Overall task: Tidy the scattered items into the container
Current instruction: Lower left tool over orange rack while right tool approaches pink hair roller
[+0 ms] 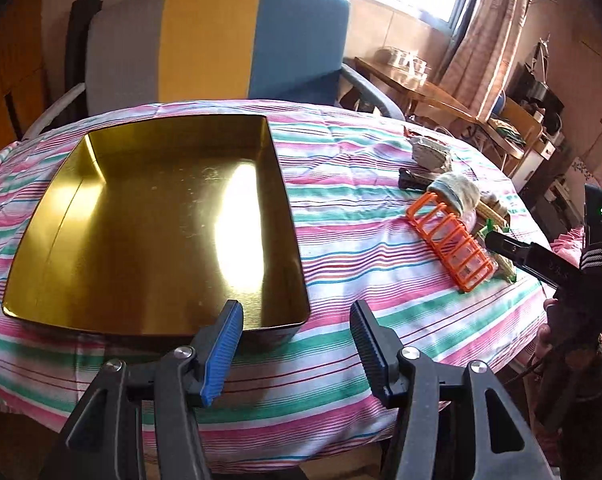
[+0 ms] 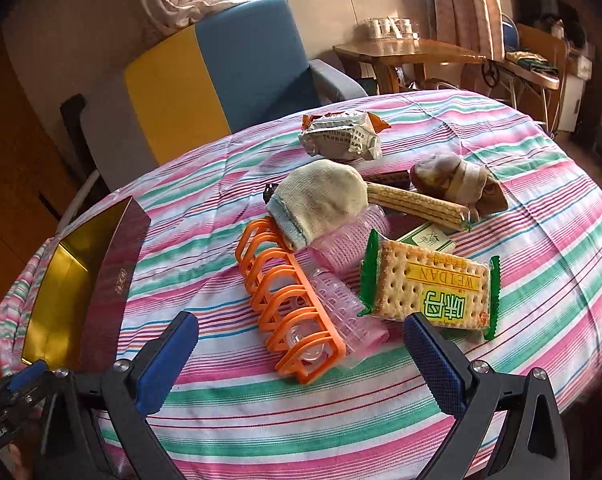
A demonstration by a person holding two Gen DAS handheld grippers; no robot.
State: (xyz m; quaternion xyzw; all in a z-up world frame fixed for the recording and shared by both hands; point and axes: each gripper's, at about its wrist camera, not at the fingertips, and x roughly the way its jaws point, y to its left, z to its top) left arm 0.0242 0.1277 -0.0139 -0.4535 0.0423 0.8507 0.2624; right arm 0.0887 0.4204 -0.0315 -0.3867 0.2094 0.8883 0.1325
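An empty gold tin container (image 1: 141, 216) sits on the striped tablecloth, and my left gripper (image 1: 297, 316) hovers open over its near right corner with nothing between the fingers. The scattered items lie in a heap to the right. In the right wrist view I see an orange plastic rack (image 2: 277, 292), two pink hair rollers (image 2: 341, 308), a cracker packet (image 2: 433, 292), a pale sock (image 2: 321, 200), a wafer packet (image 2: 417, 200), a silver snack packet (image 2: 341, 136) and a brown sock bundle (image 2: 449, 178). My right gripper (image 2: 301, 326) is open just short of the rack, empty.
A small green box (image 2: 425, 240) lies under the crackers. The container's dark red side (image 2: 113, 280) is at the left. A blue, yellow and grey armchair (image 1: 221, 40) stands behind the round table. A wooden side table (image 2: 405, 54) is at the back right.
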